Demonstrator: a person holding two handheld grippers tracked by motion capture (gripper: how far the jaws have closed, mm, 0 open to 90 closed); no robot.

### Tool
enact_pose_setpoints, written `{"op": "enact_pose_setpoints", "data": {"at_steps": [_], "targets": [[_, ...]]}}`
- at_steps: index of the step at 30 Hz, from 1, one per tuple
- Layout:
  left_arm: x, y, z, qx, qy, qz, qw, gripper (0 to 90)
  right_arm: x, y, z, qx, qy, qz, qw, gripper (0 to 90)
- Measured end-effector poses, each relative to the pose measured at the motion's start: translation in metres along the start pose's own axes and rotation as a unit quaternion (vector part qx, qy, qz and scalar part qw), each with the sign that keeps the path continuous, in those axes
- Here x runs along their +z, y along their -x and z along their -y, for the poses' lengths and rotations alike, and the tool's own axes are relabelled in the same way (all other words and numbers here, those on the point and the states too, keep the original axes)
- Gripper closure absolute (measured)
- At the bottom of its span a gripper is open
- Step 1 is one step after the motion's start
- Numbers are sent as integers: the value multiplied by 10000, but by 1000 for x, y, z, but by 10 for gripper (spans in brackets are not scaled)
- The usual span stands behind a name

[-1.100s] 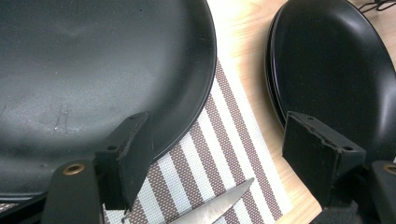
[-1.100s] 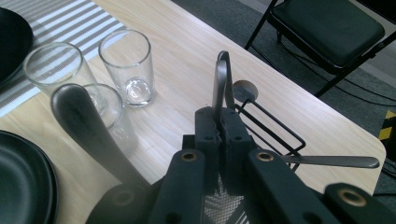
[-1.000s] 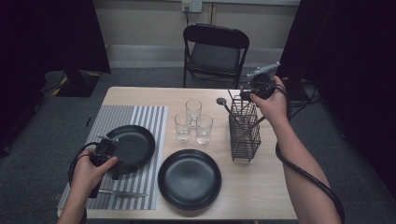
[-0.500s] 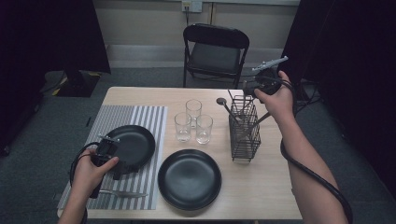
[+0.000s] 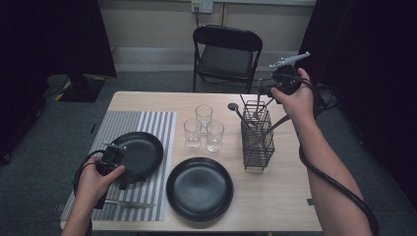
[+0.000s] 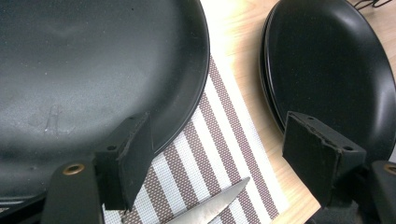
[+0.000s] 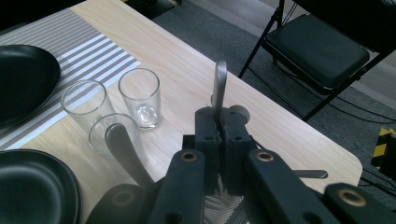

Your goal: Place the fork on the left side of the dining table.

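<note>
Pale wooden surface (image 5: 275,196) in a dim room, black folding chair (image 5: 227,54) behind. Landmark: wire caddy (image 5: 257,135). Right hand-held gripper (image 7: 218,122), directly above the caddy, is clamped on a utensil handle (image 7: 219,86): slim, grey metal, rounded end. Long axis near vertical, free end pointing up, lower part hidden among the caddy's wires. Left hand-held gripper (image 6: 215,154), well left of the caddy, has jaws wide apart, holding nothing, over a striped mat (image 6: 219,154) beside a black plate (image 6: 93,70).
</note>
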State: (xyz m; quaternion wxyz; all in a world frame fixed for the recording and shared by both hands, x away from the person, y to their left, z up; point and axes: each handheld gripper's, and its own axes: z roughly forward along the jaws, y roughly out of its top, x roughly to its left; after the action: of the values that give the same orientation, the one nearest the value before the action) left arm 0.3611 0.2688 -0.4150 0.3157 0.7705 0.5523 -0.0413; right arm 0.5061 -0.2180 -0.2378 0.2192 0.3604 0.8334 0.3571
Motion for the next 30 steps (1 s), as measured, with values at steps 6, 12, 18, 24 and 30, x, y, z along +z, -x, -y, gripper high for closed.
{"op": "enact_pose_setpoints", "data": {"at_steps": [6,12,18,24,30], "targets": [[-1,1,0,-6,35,-23,10000,244,-8,-1,-5,25,43,-4,10000,874],[-1,2,0,35,6,-17,10000,243,-16,-4,-8,-9,106,-17,9999,874],[-1,3,-1,43,15,-16,10000,243,-24,-8,-8,-61,157,-53,9998,874],[0,4,-1,74,-20,-21,10000,242,-32,-13,-8,-91,211,-101,9997,875],[0,5,-1,74,-11,-37,10000,242,-39,-20,-7,-166,253,-232,9993,874]]}}
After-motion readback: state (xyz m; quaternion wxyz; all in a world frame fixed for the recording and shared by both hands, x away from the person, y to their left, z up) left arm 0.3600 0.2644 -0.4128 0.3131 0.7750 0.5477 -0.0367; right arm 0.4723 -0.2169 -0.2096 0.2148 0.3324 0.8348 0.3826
